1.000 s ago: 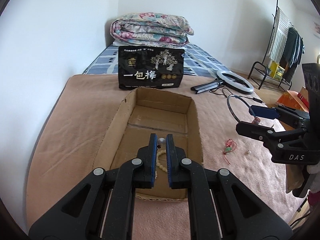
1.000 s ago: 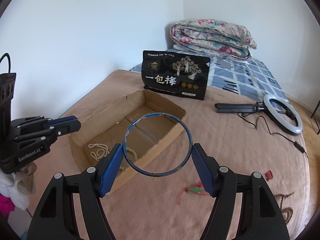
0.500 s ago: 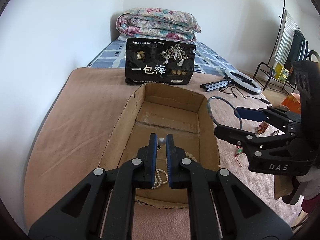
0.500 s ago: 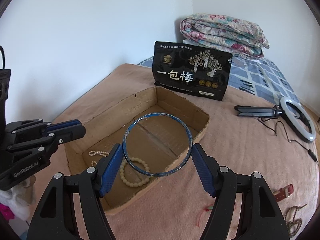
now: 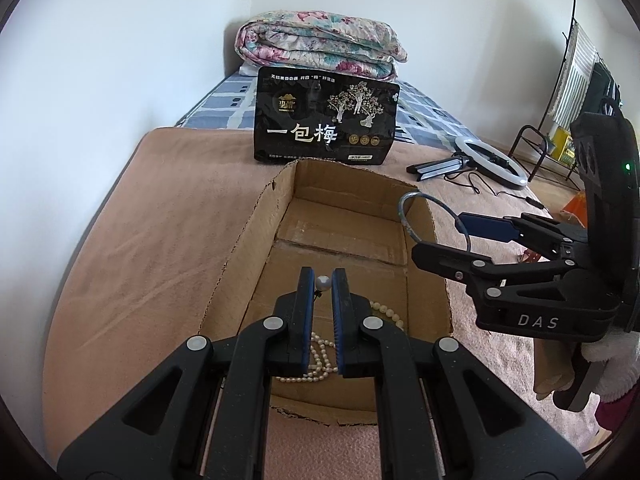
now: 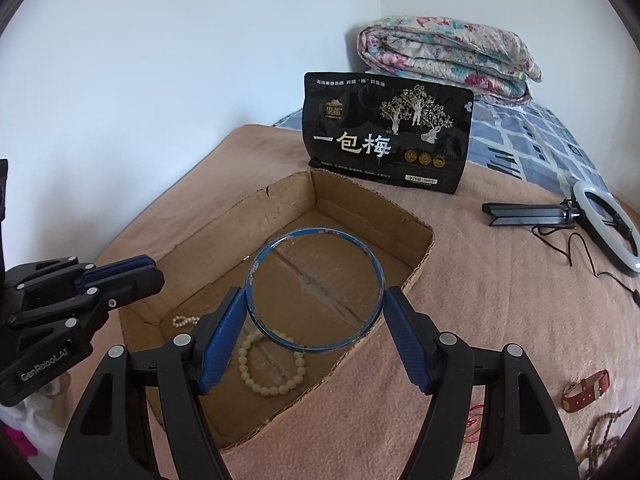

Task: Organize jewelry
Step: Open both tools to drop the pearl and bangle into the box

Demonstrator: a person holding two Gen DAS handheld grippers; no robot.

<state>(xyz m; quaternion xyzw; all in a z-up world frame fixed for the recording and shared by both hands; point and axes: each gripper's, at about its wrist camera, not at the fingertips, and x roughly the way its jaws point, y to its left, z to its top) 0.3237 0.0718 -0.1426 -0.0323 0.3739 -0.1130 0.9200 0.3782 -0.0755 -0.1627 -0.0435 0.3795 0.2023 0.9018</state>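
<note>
An open cardboard box (image 5: 256, 236) (image 6: 224, 216) lies on the pink blanket. Inside it are a cream bead bracelet (image 6: 272, 388) and a small pearl strand (image 5: 316, 364) (image 6: 185, 321). My left gripper (image 5: 323, 280) is shut on a pearl earring (image 5: 323, 282) and holds it above the near end of the box. My right gripper (image 6: 315, 300) is shut on a blue bangle (image 6: 316, 347) and holds it over the box's right wall; the bangle also shows in the left wrist view (image 5: 405, 216).
A black snack bag (image 5: 326, 120) (image 6: 386, 132) stands behind the box, with a folded quilt (image 5: 320, 46) beyond. A ring light with tripod (image 6: 600, 216) lies to the right. A red watch strap (image 6: 586, 390), red cord (image 6: 474, 420) and dark beads (image 6: 604, 436) lie on the blanket at right.
Both grippers have moved forward and left toward the box. The bangle has moved from beside the box to over its right wall. Both grips are unchanged.
</note>
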